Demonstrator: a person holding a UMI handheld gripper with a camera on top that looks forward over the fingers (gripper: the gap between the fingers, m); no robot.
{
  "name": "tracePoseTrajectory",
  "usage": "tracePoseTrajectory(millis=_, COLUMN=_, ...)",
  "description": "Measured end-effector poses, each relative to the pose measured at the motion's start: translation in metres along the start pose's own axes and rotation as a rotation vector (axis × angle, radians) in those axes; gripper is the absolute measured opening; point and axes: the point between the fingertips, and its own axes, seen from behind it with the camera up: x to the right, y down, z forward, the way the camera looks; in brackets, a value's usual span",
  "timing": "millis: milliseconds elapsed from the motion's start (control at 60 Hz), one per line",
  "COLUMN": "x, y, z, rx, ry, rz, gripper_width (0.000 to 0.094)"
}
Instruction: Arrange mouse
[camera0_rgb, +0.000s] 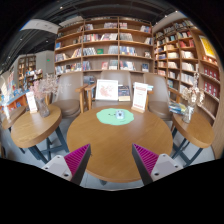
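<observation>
Two magenta-padded fingers (78, 160) are showing at the bottom of the frame, spread wide with nothing between them, so the gripper (112, 160) is hanging released above the near edge of a round wooden table (100, 145). Just beyond the fingers, at the centre of the frame, a round green mat (115, 116) is lying on the tabletop, and a small pale shape on it may be the mouse, though it is too small for me to be sure; I cannot pick out a mouse anywhere else. If that is it, it is sitting well ahead of the fingertips and roughly in line with the gap between them. I am judging that a mouse will be light, rigid and smooth-shelled, likely to slip, so the hold should go across its two long sides near the middle. Behind the mat a white standing sign (106, 89) is facing us, with another card stand (140, 96) to the right of it. A second wooden table (32, 125) is sitting at the left, and bookshelves (105, 45) are filling the top of the frame.
</observation>
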Motion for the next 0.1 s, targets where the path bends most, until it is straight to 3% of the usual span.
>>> tracePoseTrajectory(millis=100, x=0.0063, y=0.0035, z=-0.0050, rx=0.002, ry=0.026, rz=-0.002, gripper_width=0.0852)
